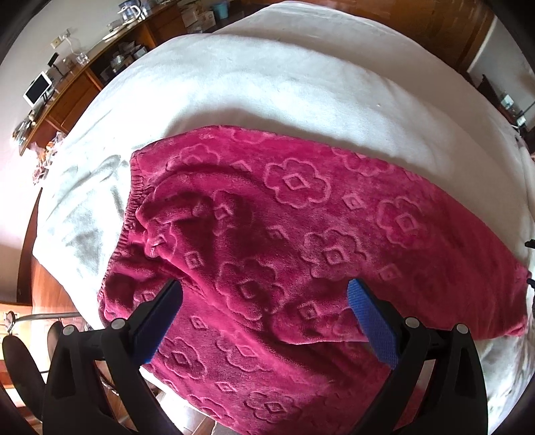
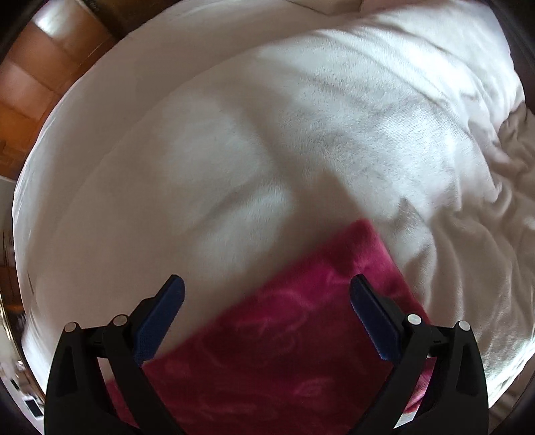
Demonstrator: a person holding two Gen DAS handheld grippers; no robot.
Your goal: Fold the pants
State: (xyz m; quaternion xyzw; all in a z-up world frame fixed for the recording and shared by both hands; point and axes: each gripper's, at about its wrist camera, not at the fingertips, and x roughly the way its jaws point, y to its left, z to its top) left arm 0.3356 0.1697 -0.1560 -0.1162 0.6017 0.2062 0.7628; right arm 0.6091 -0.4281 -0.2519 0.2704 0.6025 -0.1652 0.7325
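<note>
Magenta fleece pants (image 1: 284, 241), seemingly folded.

Right tongs (image 2: 267, 294) gape wide above pink pants (image 2: 284, 334) on white blanket (image 2: 200, 150).

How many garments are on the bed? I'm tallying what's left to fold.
1: a magenta fleece pair of pants with embossed flowers lies spread across the white fleece blanket, beneath both open grippers, left gripper and right gripper. Anything beyond view could be missed.

No writing, label, brand or number can be read in either view. The boxes (image 1: 197, 16) on the far wooden shelf (image 1: 100, 60) may carry print, but they are too small and blurred to make out.
</note>
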